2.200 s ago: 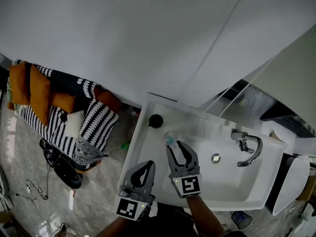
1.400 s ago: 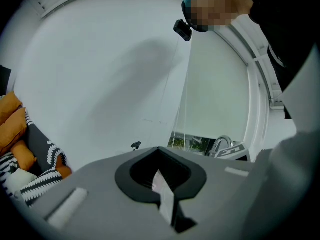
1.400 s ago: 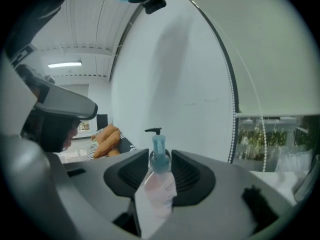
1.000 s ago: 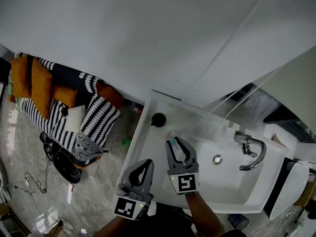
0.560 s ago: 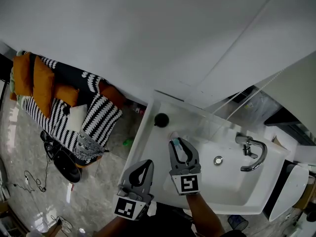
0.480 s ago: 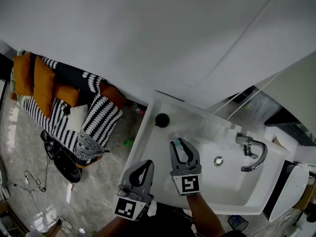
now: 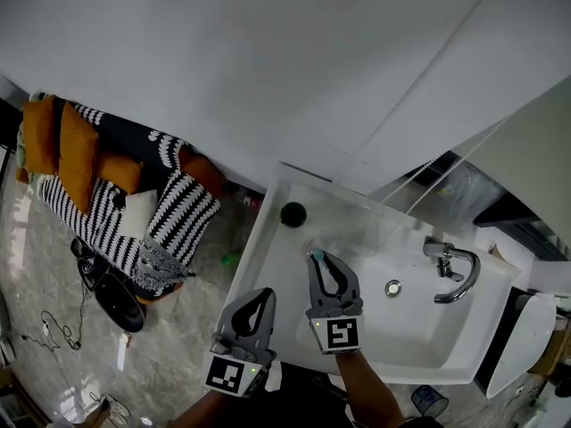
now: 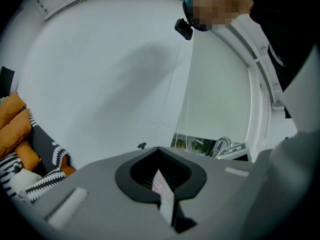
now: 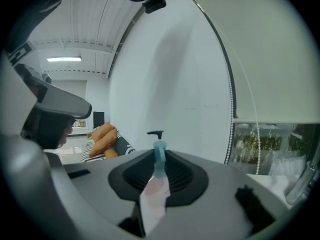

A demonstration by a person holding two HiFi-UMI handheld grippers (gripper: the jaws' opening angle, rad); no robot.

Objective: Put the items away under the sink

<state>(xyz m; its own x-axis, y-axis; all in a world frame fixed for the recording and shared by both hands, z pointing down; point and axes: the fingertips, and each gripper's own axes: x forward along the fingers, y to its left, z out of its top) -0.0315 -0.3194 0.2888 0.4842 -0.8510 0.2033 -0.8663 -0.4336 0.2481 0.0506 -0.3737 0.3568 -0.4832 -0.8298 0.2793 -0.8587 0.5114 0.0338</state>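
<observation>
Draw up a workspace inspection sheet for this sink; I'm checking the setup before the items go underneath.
Surface: white sink top with basin and faucet.
Job's things: small teal-capped bottle standing between the right tool's jaws; black pump dispenser at the back left corner.
Clutter: small green object on the floor beside the sink.
Grippers: left tool shut; right tool has just been closing and now grips the bottle.
Cables: bead cord hangs behind the sink.
Surroundings: white wall; striped and orange cushions to the left.
</observation>
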